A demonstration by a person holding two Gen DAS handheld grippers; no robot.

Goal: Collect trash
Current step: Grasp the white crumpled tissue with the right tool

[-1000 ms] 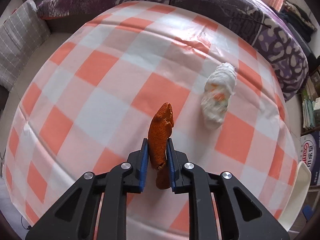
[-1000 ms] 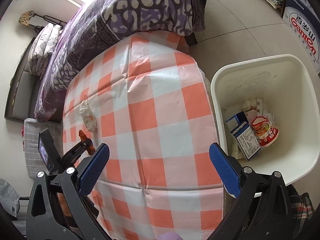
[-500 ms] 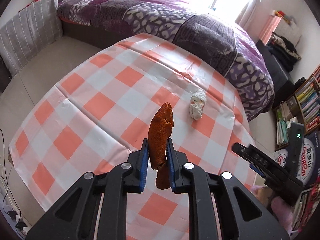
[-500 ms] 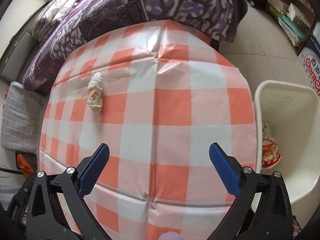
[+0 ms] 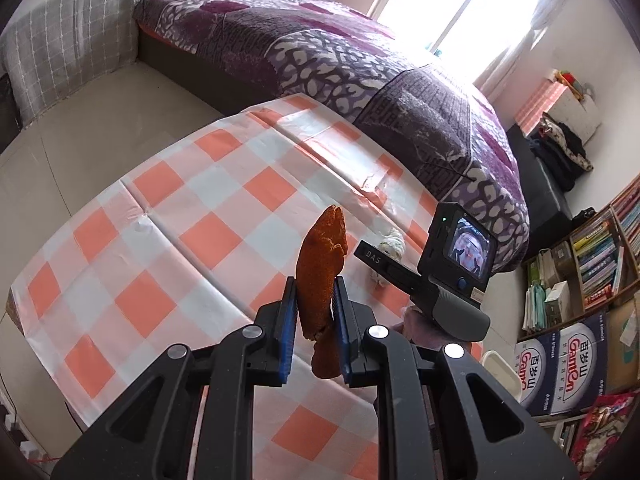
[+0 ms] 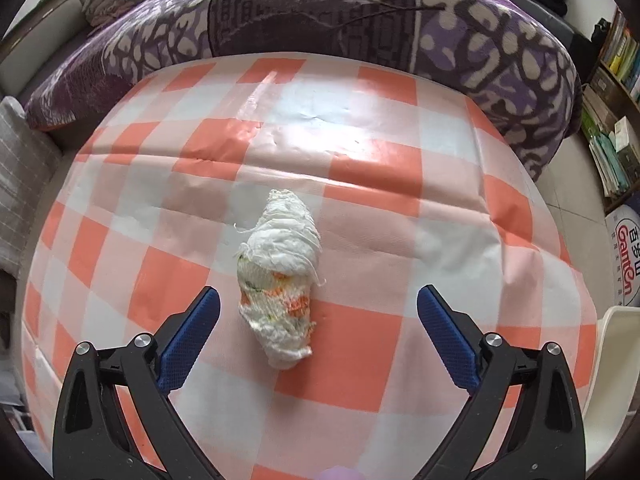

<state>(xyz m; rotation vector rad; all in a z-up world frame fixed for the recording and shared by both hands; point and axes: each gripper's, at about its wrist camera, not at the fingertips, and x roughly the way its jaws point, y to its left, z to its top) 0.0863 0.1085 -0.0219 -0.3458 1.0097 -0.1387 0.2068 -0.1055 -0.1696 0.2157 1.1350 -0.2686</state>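
Note:
My left gripper (image 5: pixel 314 292) is shut on an orange peel (image 5: pixel 322 258) and holds it upright, high above the checked tablecloth (image 5: pixel 208 236). My right gripper (image 6: pixel 318 308) is wide open just above the tablecloth (image 6: pixel 400 240). A crumpled white wad with orange and green marks (image 6: pixel 280 284) lies on the cloth between its fingers, nearer the left one. In the left wrist view the wad (image 5: pixel 390 246) peeks out behind the right gripper's body (image 5: pixel 440 276). A white bin's rim (image 5: pixel 500 368) shows at lower right, and in the right wrist view (image 6: pixel 608 360).
A purple patterned bed (image 5: pixel 360 64) lies beyond the table. A grey cushion (image 5: pixel 68 48) stands at the left. Bookshelves (image 5: pixel 600 256) and printed cartons (image 5: pixel 560 364) stand at the right on the floor.
My left gripper has risen and pulled back with the peel. My right gripper has swung from the bin across the table and come down over the white wad.

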